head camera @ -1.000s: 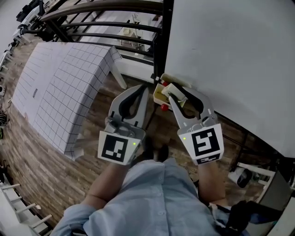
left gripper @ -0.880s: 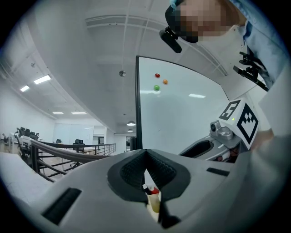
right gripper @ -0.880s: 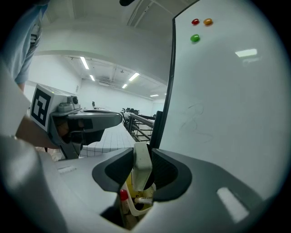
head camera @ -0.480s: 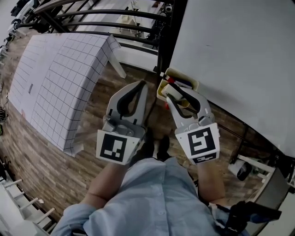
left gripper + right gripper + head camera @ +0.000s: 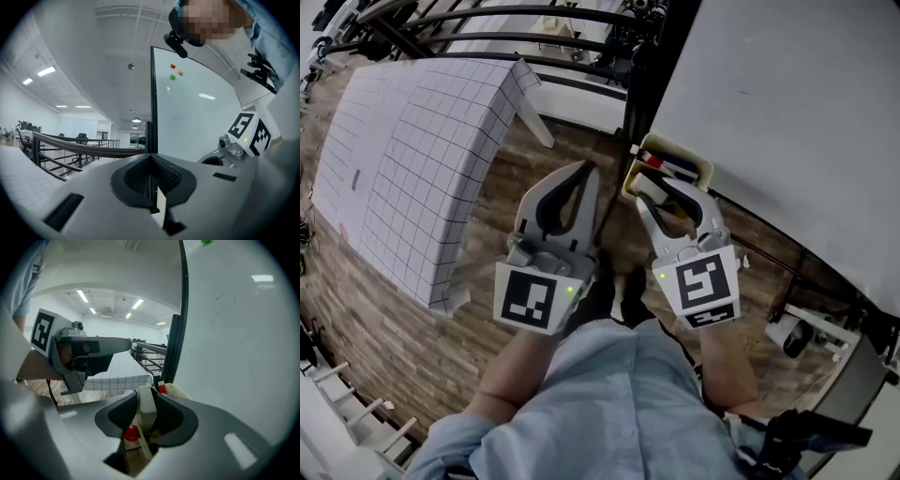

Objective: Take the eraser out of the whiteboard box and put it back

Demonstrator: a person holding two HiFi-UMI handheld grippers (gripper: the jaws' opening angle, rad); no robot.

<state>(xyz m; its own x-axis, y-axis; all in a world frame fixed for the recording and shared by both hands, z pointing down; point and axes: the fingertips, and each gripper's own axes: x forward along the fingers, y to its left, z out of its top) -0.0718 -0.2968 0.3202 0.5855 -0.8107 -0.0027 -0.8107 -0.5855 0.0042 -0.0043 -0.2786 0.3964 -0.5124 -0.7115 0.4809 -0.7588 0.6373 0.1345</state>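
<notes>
Right gripper view, right claw (image 5: 146,393) clamped on eraser (image 5: 146,411) at whiteboard box (image 5: 176,391), left claw (image 5: 587,174) closed, empty, checked table (image 5: 412,159) leftward.

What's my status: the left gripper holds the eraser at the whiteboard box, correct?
Not quite: the right gripper holds the eraser at the whiteboard box, as the right gripper view shows. The left gripper is shut and empty.

Table (image 5: 412,150) at ten o'clock, whiteboard (image 5: 787,94) at two, box (image 5: 705,169) on its lower edge. Eraser (image 5: 146,406) in right gripper (image 5: 667,197) at box's seven o'clock rim; left gripper (image 5: 584,173) at its nine.
</notes>
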